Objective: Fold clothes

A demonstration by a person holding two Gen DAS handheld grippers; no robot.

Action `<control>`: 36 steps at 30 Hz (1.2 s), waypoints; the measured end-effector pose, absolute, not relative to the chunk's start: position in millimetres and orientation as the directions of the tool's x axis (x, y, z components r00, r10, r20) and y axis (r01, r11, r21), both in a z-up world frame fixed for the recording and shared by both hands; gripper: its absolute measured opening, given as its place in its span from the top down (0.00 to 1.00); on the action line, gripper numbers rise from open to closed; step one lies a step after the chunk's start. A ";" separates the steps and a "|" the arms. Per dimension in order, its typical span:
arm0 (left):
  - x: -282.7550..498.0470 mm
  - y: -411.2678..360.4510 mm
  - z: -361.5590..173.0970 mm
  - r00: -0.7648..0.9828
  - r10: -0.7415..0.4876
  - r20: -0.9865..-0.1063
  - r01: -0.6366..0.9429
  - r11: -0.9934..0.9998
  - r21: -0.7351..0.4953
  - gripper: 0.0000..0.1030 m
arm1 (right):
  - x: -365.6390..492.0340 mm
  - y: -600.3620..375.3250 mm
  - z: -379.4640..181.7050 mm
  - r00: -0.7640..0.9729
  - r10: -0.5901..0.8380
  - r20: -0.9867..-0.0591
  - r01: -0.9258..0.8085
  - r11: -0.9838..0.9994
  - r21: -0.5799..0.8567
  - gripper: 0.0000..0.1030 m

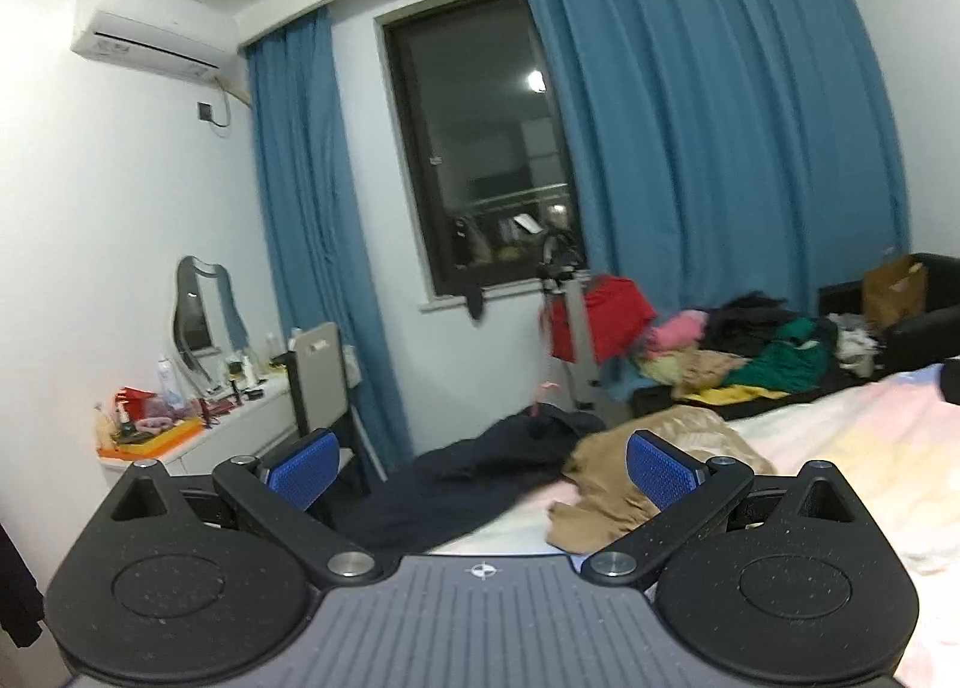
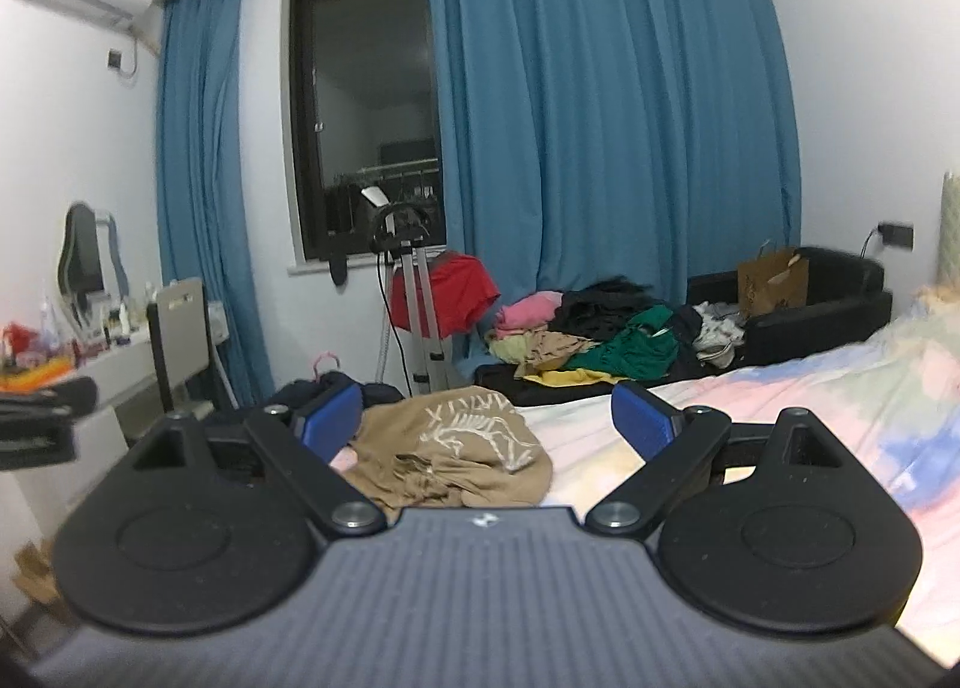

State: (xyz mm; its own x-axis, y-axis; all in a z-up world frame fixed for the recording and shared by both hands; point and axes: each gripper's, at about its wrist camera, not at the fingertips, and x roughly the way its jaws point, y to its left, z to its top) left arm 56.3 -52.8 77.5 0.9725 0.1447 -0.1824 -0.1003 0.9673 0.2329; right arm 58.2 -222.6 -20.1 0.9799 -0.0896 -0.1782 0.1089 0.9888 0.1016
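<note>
A crumpled tan shirt (image 2: pixel 456 457) with a white skeleton print lies on the pastel bed sheet (image 2: pixel 780 406), just ahead of my right gripper (image 2: pixel 489 418), which is open and holds nothing. In the left wrist view the same tan shirt (image 1: pixel 606 478) lies bunched between the blue pads of my left gripper (image 1: pixel 480 469), also open and empty. A dark navy garment (image 1: pixel 480 472) is spread over the bed's far corner, left of the tan shirt. Both grippers hover above the bed without touching cloth.
A heap of mixed clothes (image 2: pixel 600 334) covers a black sofa (image 2: pixel 816 316) by the blue curtains (image 2: pixel 600 118). A red garment (image 2: pixel 456 292) hangs on a metal stand. A white dressing table (image 1: pixel 198 430) with bottles and a chair (image 1: pixel 318 376) stand at left. A brown paper bag (image 2: pixel 774 280) sits on the sofa.
</note>
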 end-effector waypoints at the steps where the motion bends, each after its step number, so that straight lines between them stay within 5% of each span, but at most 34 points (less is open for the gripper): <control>1: 66.6 -53.9 71.5 0.972 0.142 -0.190 -0.099 0.971 0.217 0.00 | 63.1 -223.8 -27.8 0.981 -0.083 -0.177 0.103 0.989 0.104 0.11; 6: 147.7 -54.1 17.9 0.955 0.032 -0.296 -0.008 0.997 0.080 0.00 | 87.6 -229.7 -66.3 0.984 -0.051 -0.169 0.071 0.991 0.116 0.11; 18: 392.1 -82.1 -129.1 0.888 -0.048 -0.457 0.047 0.999 -0.014 0.00 | 162.5 -243.8 -185.1 0.978 -0.089 -0.186 0.106 0.991 0.084 0.11; 24: 513.8 -96.4 -195.4 0.853 -0.074 -0.517 0.052 0.997 -0.056 0.10 | 202.3 -242.9 -235.5 0.971 -0.092 -0.223 0.109 0.992 0.064 0.11; 26: 548.3 -101.1 -214.0 0.834 -0.087 -0.544 0.065 0.996 -0.060 0.18 | 208.7 -243.0 -242.6 0.971 -0.103 -0.214 0.119 0.991 0.062 0.11; 29: 571.5 -107.4 -231.5 0.814 -0.096 -0.573 0.074 0.995 -0.061 0.44 | 217.7 -243.1 -252.5 0.972 -0.121 -0.200 0.135 0.989 0.058 0.11; 31: 581.9 -108.4 -241.4 0.806 -0.098 -0.584 0.070 0.995 -0.069 0.82 | 223.8 -243.2 -259.0 0.973 -0.133 -0.190 0.146 0.988 0.056 0.11; 36: 542.5 -94.0 -227.6 0.825 -0.167 -0.539 0.091 0.982 -0.165 0.91 | 238.9 -243.4 -275.5 0.973 -0.162 -0.166 0.172 0.984 0.051 0.11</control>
State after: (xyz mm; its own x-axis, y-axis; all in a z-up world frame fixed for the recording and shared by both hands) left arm 542.5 -94.0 -227.6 0.8252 -0.1674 -0.5395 0.0915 0.9821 -0.1648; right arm 238.9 -243.4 -275.5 0.9728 -0.1618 -0.1656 0.1723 0.9837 0.0509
